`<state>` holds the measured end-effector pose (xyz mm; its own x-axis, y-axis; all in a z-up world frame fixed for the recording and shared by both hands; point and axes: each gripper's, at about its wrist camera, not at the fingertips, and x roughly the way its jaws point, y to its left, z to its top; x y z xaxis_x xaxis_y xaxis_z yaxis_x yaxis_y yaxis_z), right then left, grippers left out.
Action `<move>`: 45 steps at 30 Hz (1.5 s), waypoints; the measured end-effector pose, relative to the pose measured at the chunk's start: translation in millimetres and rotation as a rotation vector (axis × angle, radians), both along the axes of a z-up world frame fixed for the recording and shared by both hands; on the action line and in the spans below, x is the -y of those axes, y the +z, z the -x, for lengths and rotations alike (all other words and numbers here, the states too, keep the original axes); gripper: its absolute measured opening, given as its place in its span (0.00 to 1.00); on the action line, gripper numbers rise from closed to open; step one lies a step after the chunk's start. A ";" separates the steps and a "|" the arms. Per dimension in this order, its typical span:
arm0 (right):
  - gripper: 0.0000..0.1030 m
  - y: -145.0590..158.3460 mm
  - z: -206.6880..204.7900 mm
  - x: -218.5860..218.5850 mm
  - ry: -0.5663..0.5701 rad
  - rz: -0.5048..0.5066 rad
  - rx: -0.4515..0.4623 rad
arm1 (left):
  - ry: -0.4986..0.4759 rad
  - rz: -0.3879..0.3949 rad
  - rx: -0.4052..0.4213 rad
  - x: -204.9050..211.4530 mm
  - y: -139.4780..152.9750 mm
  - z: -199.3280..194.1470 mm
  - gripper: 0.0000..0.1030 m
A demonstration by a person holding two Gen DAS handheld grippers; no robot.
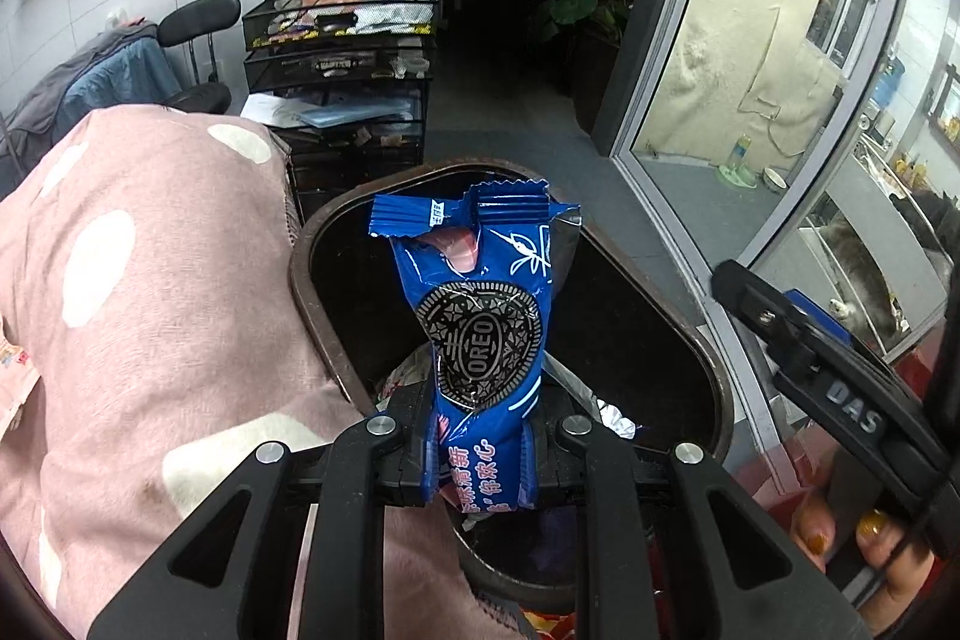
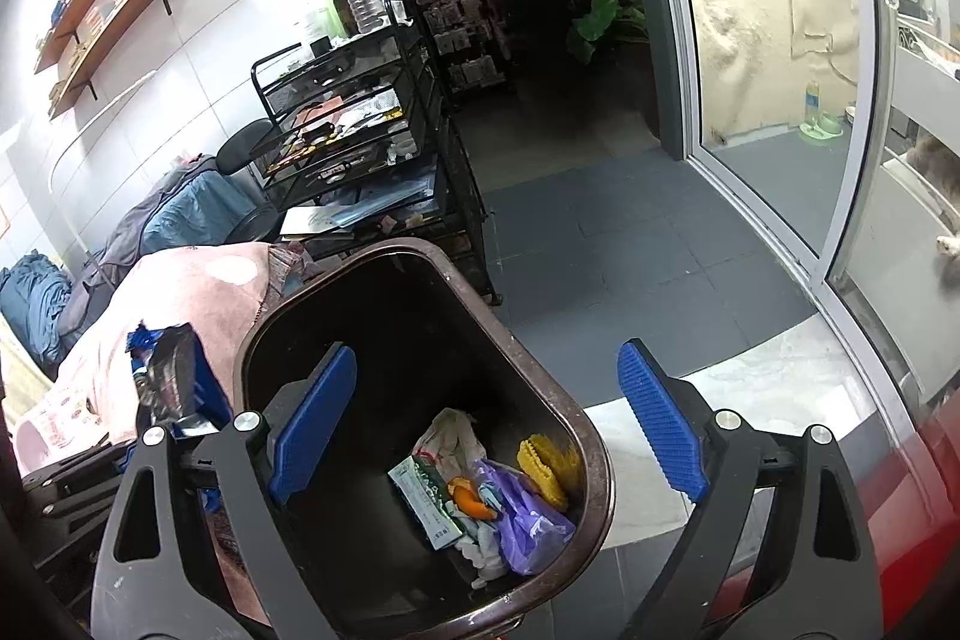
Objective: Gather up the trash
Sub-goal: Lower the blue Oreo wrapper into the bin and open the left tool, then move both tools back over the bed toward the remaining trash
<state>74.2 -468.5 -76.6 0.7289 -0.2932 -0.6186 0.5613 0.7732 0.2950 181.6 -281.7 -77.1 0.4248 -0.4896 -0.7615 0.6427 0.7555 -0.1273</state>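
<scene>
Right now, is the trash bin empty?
No, the bin already holds trash: a purple bag, a green-and-white packet and a yellow piece lie at its bottom.

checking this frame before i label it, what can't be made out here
- Left wrist view: the Oreo wrapper held in the left gripper hides much of the trash bin interior.
- Left wrist view: the wrapper's lower end is hidden between the pads.
- Right wrist view: the right gripper covers part of the bin floor; small trash under the purple bag is unreadable.
</scene>
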 end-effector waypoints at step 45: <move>0.94 24.2 -35.3 -74.7 0.207 0.050 0.023 | 0.204 0.064 0.318 -107.0 55.3 47.4 0.95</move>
